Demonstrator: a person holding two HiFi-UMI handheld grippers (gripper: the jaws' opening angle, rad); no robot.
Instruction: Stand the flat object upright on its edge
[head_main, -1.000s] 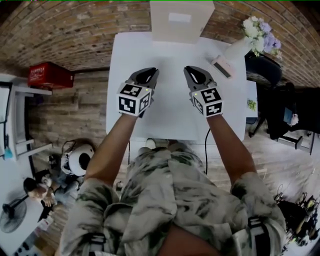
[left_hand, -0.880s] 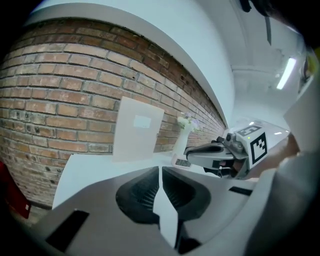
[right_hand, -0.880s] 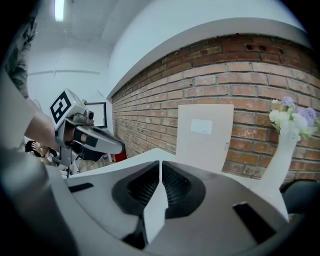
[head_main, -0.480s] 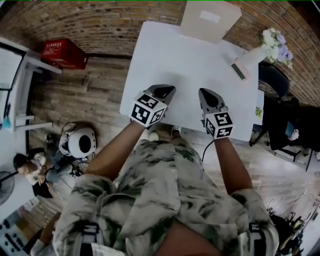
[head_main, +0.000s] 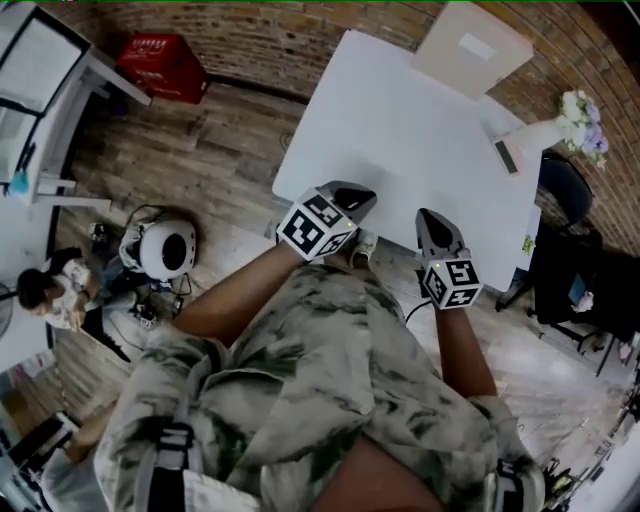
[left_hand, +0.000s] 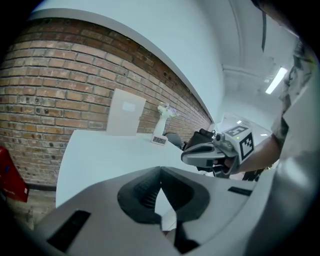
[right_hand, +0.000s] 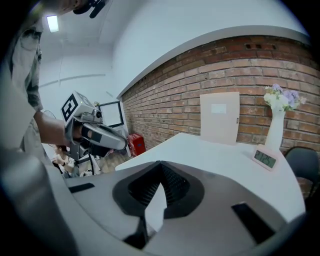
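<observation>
The flat object (head_main: 472, 50) is a pale beige board with a small lighter label near its top. It stands upright on its lower edge at the far end of the white tabletop (head_main: 410, 150), in front of the brick wall (head_main: 270, 35). It probably leans on the bricks, though no view shows the contact. The right gripper view shows its face square on and its sides vertical.

Just right of it on the tabletop are a small digital clock (head_main: 507, 157) and a white vase of flowers (head_main: 575, 115).

The left gripper (head_main: 362, 196) and right gripper (head_main: 430, 215) are at the tabletop's near edge, well apart from the board. The jaws of each are pressed together with nothing between them, and the right one's have just finished closing.

A second ago both grippers reached out over the middle of the tabletop. They have since drawn back to its edge, and the board now lies farther off and toward the upper right of the head view. The board, clock and vase have kept their places.
</observation>
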